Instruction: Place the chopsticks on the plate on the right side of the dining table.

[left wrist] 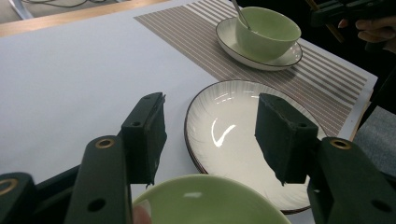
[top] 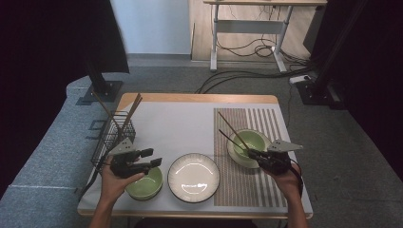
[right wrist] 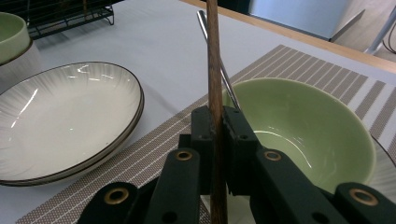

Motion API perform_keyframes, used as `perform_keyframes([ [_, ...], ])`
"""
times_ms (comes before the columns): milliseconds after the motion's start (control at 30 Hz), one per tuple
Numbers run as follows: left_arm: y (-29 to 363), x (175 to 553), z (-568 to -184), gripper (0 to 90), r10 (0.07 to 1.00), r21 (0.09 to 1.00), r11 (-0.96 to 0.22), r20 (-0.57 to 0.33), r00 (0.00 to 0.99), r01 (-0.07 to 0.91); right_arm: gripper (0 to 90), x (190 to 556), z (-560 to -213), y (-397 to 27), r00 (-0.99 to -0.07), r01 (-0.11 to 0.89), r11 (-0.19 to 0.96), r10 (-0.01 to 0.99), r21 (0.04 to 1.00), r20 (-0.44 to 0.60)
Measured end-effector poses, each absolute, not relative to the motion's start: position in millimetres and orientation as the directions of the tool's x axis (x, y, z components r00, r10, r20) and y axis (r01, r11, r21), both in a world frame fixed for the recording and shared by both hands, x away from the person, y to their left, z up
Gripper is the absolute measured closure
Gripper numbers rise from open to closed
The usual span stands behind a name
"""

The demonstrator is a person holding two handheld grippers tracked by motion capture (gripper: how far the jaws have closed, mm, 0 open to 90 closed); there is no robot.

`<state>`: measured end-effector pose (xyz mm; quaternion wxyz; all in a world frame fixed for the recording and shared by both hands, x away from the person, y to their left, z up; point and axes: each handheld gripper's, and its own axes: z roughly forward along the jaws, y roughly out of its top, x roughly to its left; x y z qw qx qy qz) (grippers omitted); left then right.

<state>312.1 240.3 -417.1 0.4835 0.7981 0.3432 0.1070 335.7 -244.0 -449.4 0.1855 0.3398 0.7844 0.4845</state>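
Note:
My right gripper [top: 253, 153] [right wrist: 216, 125] is shut on a brown wooden chopstick [top: 230, 126] [right wrist: 214, 60], which rises up and away from the jaws. It hovers at the near rim of a green bowl [top: 250, 141] [right wrist: 303, 126] on a white saucer [top: 237, 156]. A metal handle [right wrist: 219, 60] leans out of that bowl. My left gripper [top: 155, 157] [left wrist: 210, 135] stands open with nothing between its jaws. It is just over a second green bowl [top: 145, 185] [left wrist: 205, 200] at the front left. A white plate [top: 193, 176] [left wrist: 233, 135] lies between the two bowls.
A black wire basket [top: 112, 137] holding more chopsticks [top: 130, 114] stands at the table's left edge. A striped placemat [top: 256, 118] lies under the right bowl, and a white mat [top: 176, 128] covers the rest. Desk legs and cables are on the floor beyond.

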Motion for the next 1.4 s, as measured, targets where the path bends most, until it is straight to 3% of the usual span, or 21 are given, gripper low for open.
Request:
perform_keyframes([
  [1400,240.0,316.0,-423.4,42.0,0.659,0.825,-0.318,-0.162,0.735,0.467,84.4,333.8,-462.7,-279.4,-0.570,0.437,0.213,0.817,0.874,0.086],
])
